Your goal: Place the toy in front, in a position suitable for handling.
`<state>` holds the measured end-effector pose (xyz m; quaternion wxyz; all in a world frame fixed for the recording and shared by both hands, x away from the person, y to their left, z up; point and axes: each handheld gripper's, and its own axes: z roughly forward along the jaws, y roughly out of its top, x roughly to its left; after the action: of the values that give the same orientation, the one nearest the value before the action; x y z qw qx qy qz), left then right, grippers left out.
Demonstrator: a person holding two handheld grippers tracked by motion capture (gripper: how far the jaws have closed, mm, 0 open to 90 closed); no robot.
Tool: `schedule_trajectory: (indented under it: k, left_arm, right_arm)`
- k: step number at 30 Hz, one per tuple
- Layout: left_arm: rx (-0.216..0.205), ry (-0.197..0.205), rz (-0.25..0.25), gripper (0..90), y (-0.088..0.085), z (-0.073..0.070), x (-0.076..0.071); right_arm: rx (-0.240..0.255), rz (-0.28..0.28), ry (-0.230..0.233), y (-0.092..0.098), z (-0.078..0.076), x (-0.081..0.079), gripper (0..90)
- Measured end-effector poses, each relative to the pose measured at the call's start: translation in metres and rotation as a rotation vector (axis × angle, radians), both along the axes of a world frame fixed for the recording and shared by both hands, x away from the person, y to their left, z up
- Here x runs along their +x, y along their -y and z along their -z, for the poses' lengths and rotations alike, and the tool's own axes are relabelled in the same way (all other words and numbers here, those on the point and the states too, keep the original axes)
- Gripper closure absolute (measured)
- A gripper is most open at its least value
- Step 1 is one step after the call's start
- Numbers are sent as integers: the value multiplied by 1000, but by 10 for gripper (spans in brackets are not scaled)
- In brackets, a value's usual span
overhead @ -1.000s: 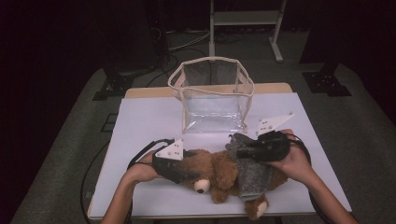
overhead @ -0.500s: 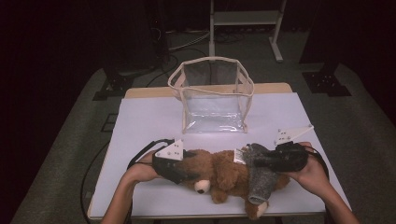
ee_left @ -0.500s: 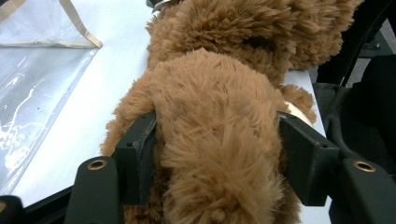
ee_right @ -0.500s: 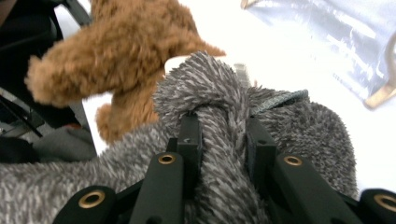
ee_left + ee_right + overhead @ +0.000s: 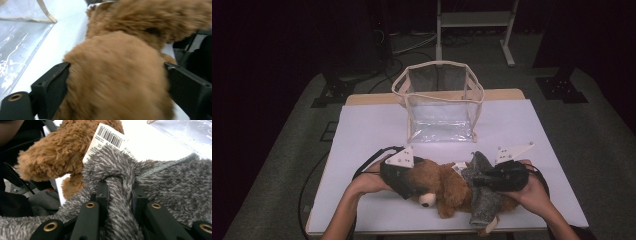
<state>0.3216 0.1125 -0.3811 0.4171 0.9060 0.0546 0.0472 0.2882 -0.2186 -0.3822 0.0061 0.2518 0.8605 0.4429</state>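
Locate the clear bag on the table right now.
In the high view, the clear bag stands open at the table's far middle, behind the teddy bear.

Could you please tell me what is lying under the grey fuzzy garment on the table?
The brown plush teddy bear lies under the grey fuzzy garment; its head and a white barcode tag show. The bear's lower body is covered, so unseen.

Bare white table (image 5: 372, 125) left, right and front of clear bag (image 5: 439, 107): passable. Near edge blocked by plush bear (image 5: 444, 185) and grey garment (image 5: 482, 200).
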Motion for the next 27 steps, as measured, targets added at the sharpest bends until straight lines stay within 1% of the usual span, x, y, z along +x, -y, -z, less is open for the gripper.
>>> schedule_trajectory:
  k: [1, 2, 4, 5, 6, 7, 8, 9, 11, 12, 13, 14, 15, 16, 17, 19, 22, 23, 24, 26, 27]
  left_arm:
    - [3, -11, 1, 44, 4, 1, 2]
    - [14, -34, 4, 29, 11, 3, 3]
    - [41, -56, 26, 17, 19, 4, 8]
    - [58, -76, 37, 27, 23, 4, 10]
    - [86, -85, 51, 74, 25, 4, 11]
    - [97, -85, 53, 120, 27, 3, 11]
    - [107, -82, 48, 184, 28, 2, 13]
    - [110, -73, 48, 264, 28, 0, 14]
    - [107, -50, 46, 377, 27, -3, 16]
    - [104, -47, 38, 406, 27, -5, 18]
    - [90, -34, 20, 422, 27, -8, 21]
    - [75, -13, -3, 438, 27, -12, 26]
    - [73, 1, -12, 461, 27, -14, 29]
    - [67, 4, -17, 464, 28, -15, 32]
    - [67, 15, -19, 464, 30, -16, 35]
    - [55, 28, -26, 464, 33, -18, 38]
    - [42, 68, -31, 468, 37, -25, 45]
    - [51, 82, -32, 468, 37, -27, 48]
    - [51, 92, -43, 468, 37, -28, 51]
    - [67, 125, -52, 468, 36, -32, 58]
    - [63, 133, -71, 468, 35, -34, 62]
  right_arm:
    - [0, 0, 3, 1, 0, -2, 728]
    - [-3, 1, 5, 1, 0, -3, 728]
    - [-3, 1, 6, 3, 0, -4, 727]
    - [-2, -1, 9, 4, 0, -4, 727]
    - [2, 2, 5, 5, 0, -3, 727]
    - [8, 3, -3, 6, 1, -2, 726]
    - [19, 4, -8, 7, 1, 0, 725]
    - [24, 11, -13, 9, 1, 2, 724]
    - [43, 20, -27, 13, 0, 8, 723]
    - [51, 23, -34, 15, -1, 12, 723]
    - [61, 26, -42, 16, -2, 17, 724]
    - [68, 30, -52, 18, -4, 23, 725]
    - [67, 37, -59, 19, -6, 31, 725]
    - [70, 42, -60, 19, -8, 36, 726]
    - [68, 45, -62, 20, -10, 41, 725]
    - [58, 57, -52, 19, -14, 50, 726]
    - [55, 57, -47, 16, -20, 63, 726]
    - [51, 54, -41, 14, -23, 68, 726]
    - [51, 49, -38, 11, -25, 73, 726]
    - [46, 43, -29, 8, -30, 82, 726]
    - [46, 42, -29, 6, -32, 87, 726]
